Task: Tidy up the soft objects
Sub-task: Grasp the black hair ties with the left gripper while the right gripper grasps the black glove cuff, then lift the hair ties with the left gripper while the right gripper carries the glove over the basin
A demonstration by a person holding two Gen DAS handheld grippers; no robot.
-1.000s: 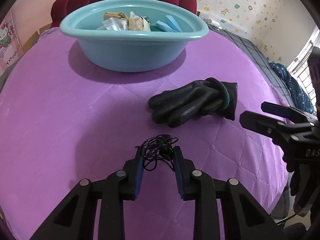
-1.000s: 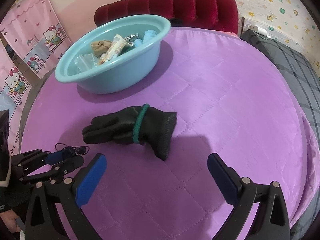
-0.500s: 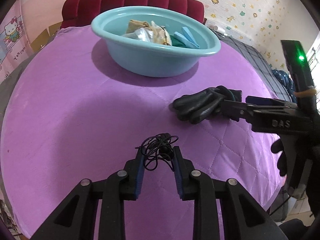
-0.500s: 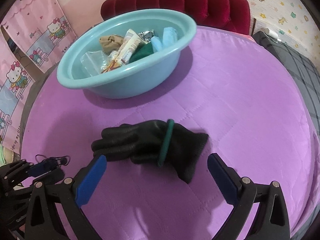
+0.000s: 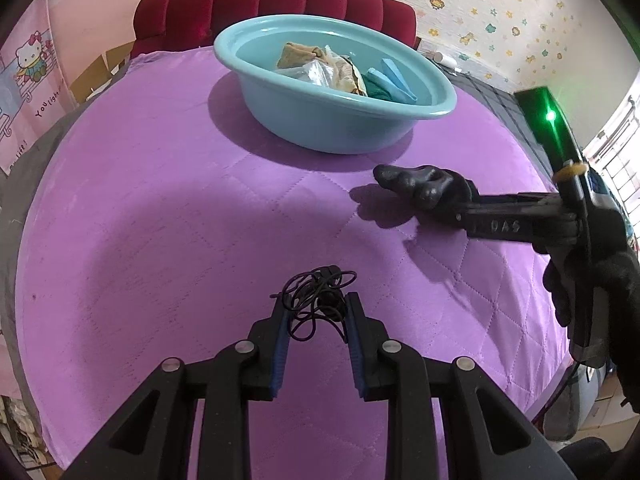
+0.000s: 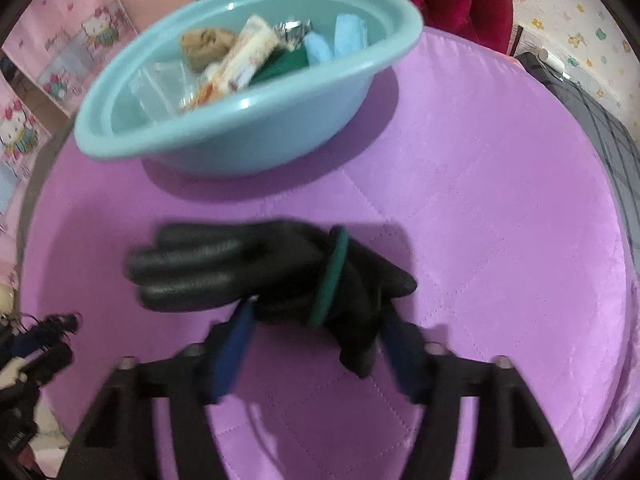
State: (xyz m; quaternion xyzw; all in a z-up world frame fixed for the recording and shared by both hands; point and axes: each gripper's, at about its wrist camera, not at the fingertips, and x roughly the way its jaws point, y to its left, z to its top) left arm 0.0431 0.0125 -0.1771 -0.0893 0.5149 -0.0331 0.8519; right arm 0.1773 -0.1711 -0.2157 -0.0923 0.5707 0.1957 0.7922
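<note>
A tangle of thin black cord (image 5: pixel 316 300) sits between the pads of my left gripper (image 5: pixel 316 307), which is shut on it just above the purple cover. A black glove (image 6: pixel 224 264) with a green ring around its wrist lies in front of the light blue basin (image 6: pixel 240 148). My right gripper (image 6: pixel 316 316) straddles the glove at its cuff. Its jaws are closing and both blue pads touch the bunched cuff. In the left wrist view the glove (image 5: pixel 420 184) sticks out of that gripper toward the basin (image 5: pixel 340 128). The basin holds several soft items and packets.
The purple quilted cover (image 5: pixel 160 200) spreads over a round surface. A red padded backrest (image 5: pixel 280 4) stands behind the basin. Grey checked fabric (image 6: pixel 600 128) lies off the right edge. A person's black-gloved hand (image 5: pixel 600 280) holds the right gripper.
My right gripper has come down over the glove and its wide jaws have closed in on the cuff. The left gripper keeps the cord and has drifted left of the basin.
</note>
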